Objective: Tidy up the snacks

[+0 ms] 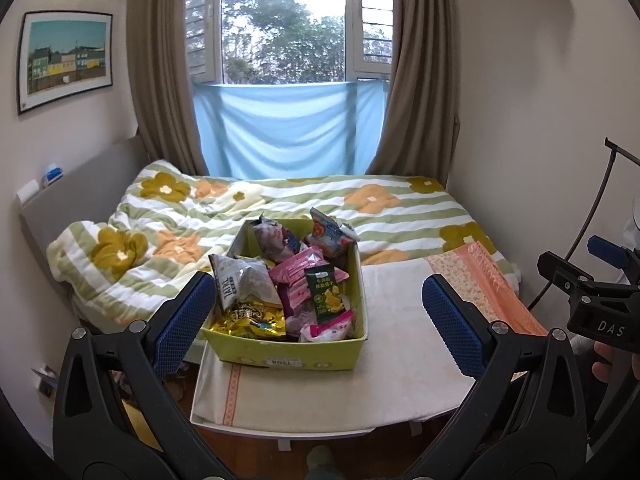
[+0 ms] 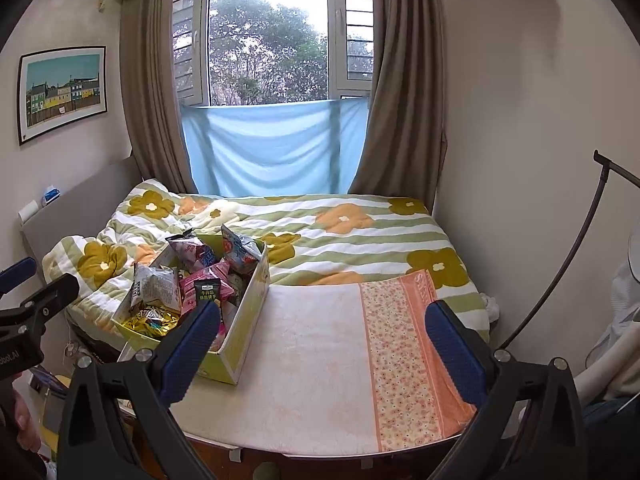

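A yellow-green cardboard box (image 1: 280, 354) full of snack packets stands on a small table (image 1: 400, 380) covered with a white and orange cloth, in front of the bed. In it lie a grey-white bag (image 1: 244, 284), a gold bag (image 1: 252, 320), pink packets (image 1: 300, 272) and a dark green packet (image 1: 326, 288). The box also shows in the right wrist view (image 2: 248, 308). My left gripper (image 1: 320, 316) is open and empty, held above the table with the box between its pads. My right gripper (image 2: 320, 344) is open and empty, over the cloth to the right of the box.
A bed with a flowered green-striped quilt (image 1: 280, 200) lies behind the table. A grey headboard (image 1: 80, 196) is at the left. Curtains and a window (image 1: 284, 20) are at the back. A black curved stand (image 2: 560, 280) is at the right wall.
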{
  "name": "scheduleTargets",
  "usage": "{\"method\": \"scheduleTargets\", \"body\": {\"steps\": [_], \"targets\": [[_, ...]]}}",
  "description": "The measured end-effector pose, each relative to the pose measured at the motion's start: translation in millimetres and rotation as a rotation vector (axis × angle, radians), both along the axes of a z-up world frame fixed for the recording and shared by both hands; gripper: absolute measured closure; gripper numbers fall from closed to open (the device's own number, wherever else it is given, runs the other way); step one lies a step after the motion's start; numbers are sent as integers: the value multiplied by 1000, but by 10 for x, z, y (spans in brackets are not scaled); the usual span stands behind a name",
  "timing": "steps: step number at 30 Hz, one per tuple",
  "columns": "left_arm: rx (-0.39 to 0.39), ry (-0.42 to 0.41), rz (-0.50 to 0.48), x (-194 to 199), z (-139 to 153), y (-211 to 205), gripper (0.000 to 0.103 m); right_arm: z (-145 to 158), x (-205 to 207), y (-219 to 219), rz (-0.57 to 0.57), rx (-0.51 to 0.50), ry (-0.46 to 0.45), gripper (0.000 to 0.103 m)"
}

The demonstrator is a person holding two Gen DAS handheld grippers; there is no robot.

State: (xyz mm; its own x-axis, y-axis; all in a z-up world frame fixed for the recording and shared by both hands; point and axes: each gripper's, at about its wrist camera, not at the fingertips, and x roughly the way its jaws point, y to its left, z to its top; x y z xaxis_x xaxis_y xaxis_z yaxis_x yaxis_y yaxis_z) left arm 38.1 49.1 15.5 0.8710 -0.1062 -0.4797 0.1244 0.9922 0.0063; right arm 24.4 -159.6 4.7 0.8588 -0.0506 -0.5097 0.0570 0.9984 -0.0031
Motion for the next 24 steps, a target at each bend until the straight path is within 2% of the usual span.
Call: {"method": "scheduleTargets", "body": {"steps": [24], "targets": [[-2,12,19,129,-26,-5,0,-22,99,-39,-8,7,5,1]]}}
